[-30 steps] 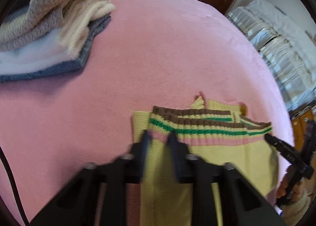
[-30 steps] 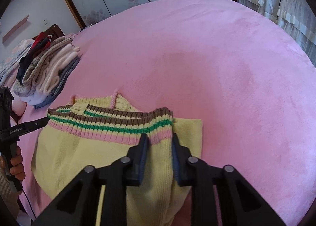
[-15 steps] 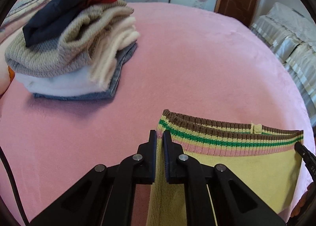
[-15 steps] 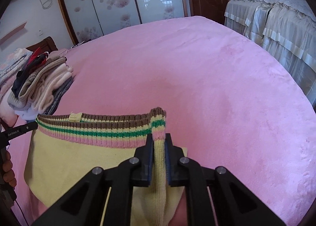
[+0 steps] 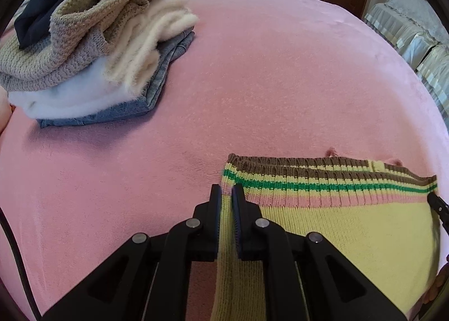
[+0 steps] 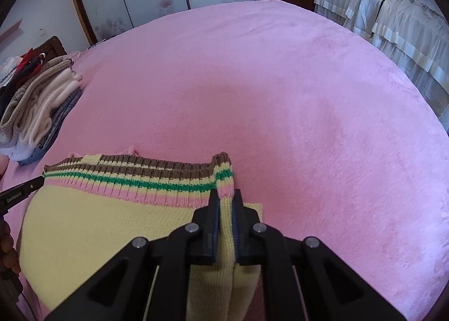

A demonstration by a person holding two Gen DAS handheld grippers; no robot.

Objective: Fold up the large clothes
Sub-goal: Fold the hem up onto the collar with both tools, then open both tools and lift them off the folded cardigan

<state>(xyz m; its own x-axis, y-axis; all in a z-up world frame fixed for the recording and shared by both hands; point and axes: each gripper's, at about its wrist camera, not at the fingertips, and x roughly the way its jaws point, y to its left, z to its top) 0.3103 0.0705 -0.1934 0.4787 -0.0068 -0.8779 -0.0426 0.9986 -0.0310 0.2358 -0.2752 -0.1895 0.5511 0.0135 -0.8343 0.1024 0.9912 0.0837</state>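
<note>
Lifted since earlier, one sweater [image 5: 336, 225] hangs pinched by two claws, left claw [image 5: 226, 194], right claw [image 6: 226, 199].

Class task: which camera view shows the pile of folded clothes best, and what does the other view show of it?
The left wrist view: the pile of folded clothes sits large and near, each layer distinct. The right wrist view shows the same pile small at the left edge of the pink blanket, partly cut off.

light: bright, even daylight | shadows: soft | focus: sharp | edges: fisheye bending, black corner vignette
</note>
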